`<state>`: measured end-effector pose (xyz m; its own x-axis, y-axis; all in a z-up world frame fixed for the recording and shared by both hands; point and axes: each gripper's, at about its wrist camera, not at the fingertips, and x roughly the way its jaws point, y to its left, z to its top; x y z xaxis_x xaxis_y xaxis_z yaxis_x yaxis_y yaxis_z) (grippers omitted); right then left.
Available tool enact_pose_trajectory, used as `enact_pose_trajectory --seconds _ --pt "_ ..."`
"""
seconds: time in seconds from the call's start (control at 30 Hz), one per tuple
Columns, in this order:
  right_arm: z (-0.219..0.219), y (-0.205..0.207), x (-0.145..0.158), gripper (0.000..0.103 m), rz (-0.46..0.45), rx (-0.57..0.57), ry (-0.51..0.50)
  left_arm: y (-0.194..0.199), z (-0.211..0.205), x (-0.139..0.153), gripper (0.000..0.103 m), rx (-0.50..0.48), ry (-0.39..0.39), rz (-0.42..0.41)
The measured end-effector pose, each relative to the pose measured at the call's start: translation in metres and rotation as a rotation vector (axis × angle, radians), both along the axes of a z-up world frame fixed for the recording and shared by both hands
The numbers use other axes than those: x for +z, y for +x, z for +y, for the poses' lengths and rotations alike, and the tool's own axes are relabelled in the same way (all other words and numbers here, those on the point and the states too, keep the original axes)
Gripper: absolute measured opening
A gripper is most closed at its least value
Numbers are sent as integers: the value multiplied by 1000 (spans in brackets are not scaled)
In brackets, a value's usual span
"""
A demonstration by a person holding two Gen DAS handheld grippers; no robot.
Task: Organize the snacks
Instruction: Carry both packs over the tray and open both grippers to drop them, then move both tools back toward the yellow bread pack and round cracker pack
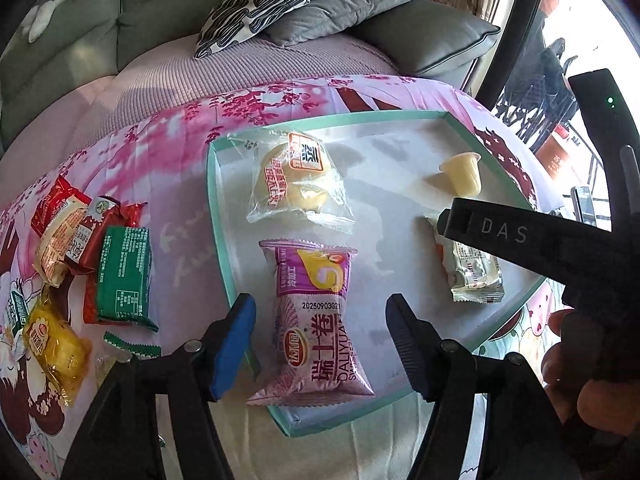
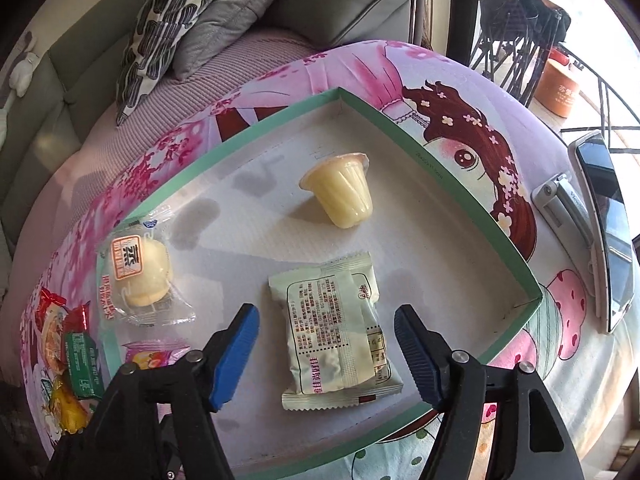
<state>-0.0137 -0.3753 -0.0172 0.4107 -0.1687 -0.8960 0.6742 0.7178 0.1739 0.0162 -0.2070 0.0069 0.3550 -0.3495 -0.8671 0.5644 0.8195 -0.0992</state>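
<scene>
Snacks wait in two groups on a pink cartoon-print cloth (image 1: 168, 152). At the left edge of the left wrist frame lies a loose pile: red-and-cream foil packets (image 1: 60, 232), a green foil packet (image 1: 124, 280) and a yellow cake in clear wrap (image 1: 56, 348). Centre frame, a shallow white cardboard tray with a mint-green rim (image 1: 218, 240) already holds four items: a clear-wrapped pale steamed cake (image 1: 296, 182), a purple Swiss-roll packet (image 1: 316, 320), a small pale-yellow jelly cup (image 1: 462, 174) lying on its side and, at right, a white printed pastry packet (image 1: 476, 276).

The left gripper (image 1: 320, 344) hovers with blue-padded jaws spread wide either side of the purple packet, not touching it. In the right wrist frame, the right gripper (image 2: 326, 356) is likewise spread, straddling the white packet's lower half without contact.

These pouches look light, air-puffed and slippery, with soft cake inside that would probably crush under a hard squeeze. A gentle pinch across the padded middle, or on a crimped end seal, seems safest. The jelly cup looks stiffer but smooth and prone to roll; its ribbed wall probably offers the best hold.
</scene>
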Motion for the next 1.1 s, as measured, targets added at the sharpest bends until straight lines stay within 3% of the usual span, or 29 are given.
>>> enact_pose_trajectory --seconds 0.17,0.33,0.57,0.73,1.1 --pt "2 -1 6 91 -28 0 -18 8 15 12 86 55 -55 -28" --pt "3 -2 10 100 -43 1 -28 27 47 20 91 215 -57 -74" --pt "17 6 15 101 -45 50 -54 57 113 24 100 506 -47 -117" --pt "43 17 23 103 -80 140 -76 71 156 23 101 653 -19 -123" --pt "107 34 37 103 -191 329 -69 79 235 26 101 823 0 -108"
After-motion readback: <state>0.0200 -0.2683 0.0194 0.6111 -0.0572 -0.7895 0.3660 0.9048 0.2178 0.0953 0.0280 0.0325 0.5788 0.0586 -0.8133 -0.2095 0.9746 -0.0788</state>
